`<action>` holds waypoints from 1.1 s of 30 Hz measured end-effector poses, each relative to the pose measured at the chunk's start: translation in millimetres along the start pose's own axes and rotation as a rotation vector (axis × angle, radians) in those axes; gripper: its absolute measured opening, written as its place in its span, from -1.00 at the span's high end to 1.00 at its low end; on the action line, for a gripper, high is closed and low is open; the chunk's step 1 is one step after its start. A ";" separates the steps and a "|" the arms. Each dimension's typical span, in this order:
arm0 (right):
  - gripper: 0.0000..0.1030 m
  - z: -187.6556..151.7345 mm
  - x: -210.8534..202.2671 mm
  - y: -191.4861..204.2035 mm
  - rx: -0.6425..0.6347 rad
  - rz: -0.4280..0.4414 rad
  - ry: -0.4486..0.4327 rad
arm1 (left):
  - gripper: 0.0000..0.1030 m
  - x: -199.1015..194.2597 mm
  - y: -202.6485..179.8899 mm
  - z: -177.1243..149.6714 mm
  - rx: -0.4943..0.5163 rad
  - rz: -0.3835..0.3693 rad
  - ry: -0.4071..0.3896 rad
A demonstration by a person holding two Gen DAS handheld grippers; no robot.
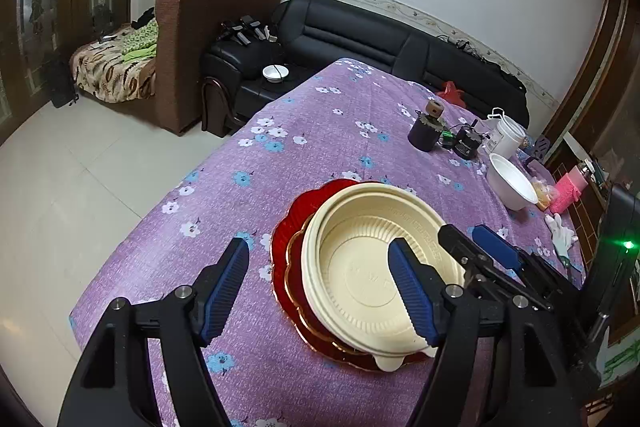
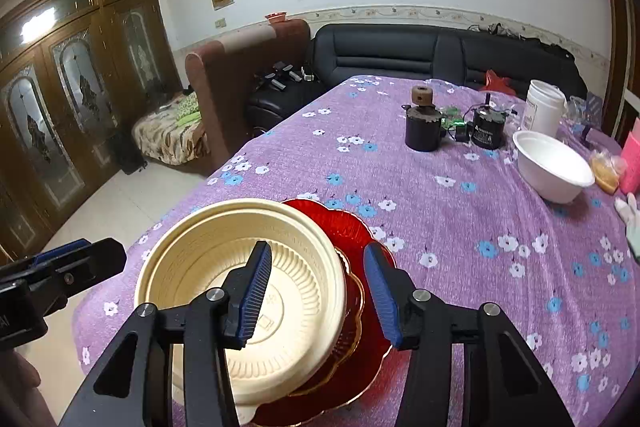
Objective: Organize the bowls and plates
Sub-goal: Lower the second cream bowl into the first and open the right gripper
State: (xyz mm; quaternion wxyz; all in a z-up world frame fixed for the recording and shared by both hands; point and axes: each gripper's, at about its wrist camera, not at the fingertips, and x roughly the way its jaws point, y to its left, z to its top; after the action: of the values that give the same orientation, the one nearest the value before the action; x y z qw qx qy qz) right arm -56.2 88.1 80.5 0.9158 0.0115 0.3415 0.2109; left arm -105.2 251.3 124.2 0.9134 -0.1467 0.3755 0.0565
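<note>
Left wrist: left gripper (image 1: 320, 291) jaws apart, nothing clamped; right pad over cream bowl (image 1: 360, 275) interior, left pad over purple tablecloth (image 1: 320, 131). Cream bowl sits stacked on red plate (image 1: 288, 239) near table edge. White bowl (image 1: 512, 183) farther back right.

Right wrist: right gripper (image 2: 316, 291) jaws parted, straddling cream bowl's right rim, pads not pressing. Left gripper tip at left edge.

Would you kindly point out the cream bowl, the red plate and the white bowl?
cream bowl (image 1: 360, 279), left wrist view, inner floor.
red plate (image 1: 290, 227), left wrist view, exposed left rim.
white bowl (image 2: 550, 163), right wrist view, inside.
</note>
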 end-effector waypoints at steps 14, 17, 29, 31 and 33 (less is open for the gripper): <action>-0.16 -30.0 -33.9 -12.6 0.099 0.057 0.008 | -0.53 -19.4 -28.7 -28.7 0.113 0.132 -0.108; -0.18 -38.6 -38.9 -14.1 0.112 0.057 0.011 | -0.56 -21.6 -37.2 -33.1 0.147 0.145 -0.121; -0.19 -59.0 -56.0 -37.5 0.172 0.038 0.018 | -0.57 -27.0 -51.3 -48.8 0.192 0.147 -0.109; -0.19 -60.5 -60.6 -41.7 0.181 0.033 0.013 | -0.57 -28.9 -54.2 -50.7 0.199 0.147 -0.112; -0.20 -63.0 -65.8 -47.0 0.194 0.029 0.007 | -0.57 -31.4 -56.9 -53.0 0.205 0.146 -0.115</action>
State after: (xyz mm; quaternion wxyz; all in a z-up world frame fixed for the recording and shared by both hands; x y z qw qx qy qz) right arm -122.7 11.6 65.3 0.9061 0.1043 0.3634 0.1899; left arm -150.9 181.0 123.4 0.9370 -0.0214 0.3361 0.0923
